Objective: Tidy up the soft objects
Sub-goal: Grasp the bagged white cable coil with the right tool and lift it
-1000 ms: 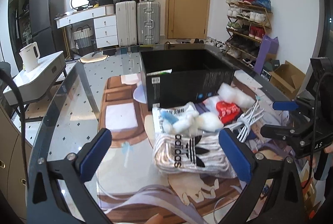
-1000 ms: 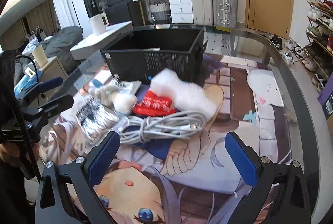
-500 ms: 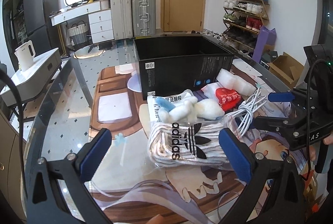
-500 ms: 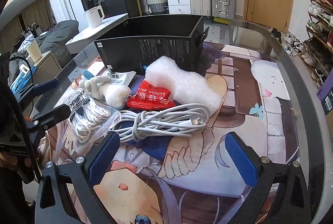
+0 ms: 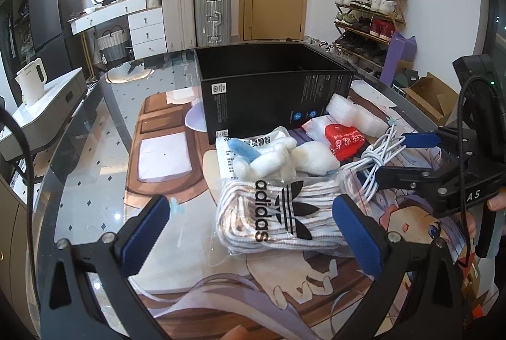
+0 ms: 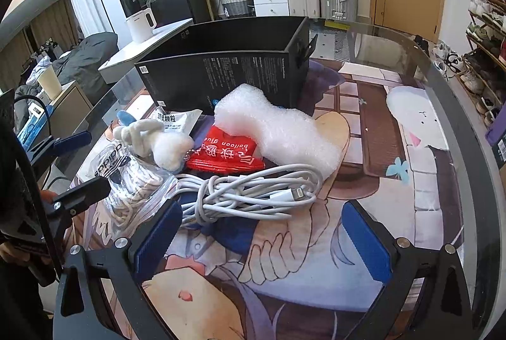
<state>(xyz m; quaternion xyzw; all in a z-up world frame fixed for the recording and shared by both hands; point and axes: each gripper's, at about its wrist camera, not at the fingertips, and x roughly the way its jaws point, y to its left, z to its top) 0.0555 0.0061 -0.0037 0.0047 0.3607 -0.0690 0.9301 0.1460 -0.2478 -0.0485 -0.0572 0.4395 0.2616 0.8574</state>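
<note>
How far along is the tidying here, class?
Done: nothing seems packed; what shows of the black box looks bare. In hand: nothing, though the open left gripper frames the sock bag. Left: plush toy, bubble wrap, red packet, cable.

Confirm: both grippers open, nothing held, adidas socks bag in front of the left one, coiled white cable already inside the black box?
Not quite. The coiled white cable is not inside the black box; the right wrist view shows it lying on the mat in front of the box, just ahead of the right gripper. The rest holds: both grippers are open and empty, and the adidas socks bag lies in front of the left gripper.
</note>
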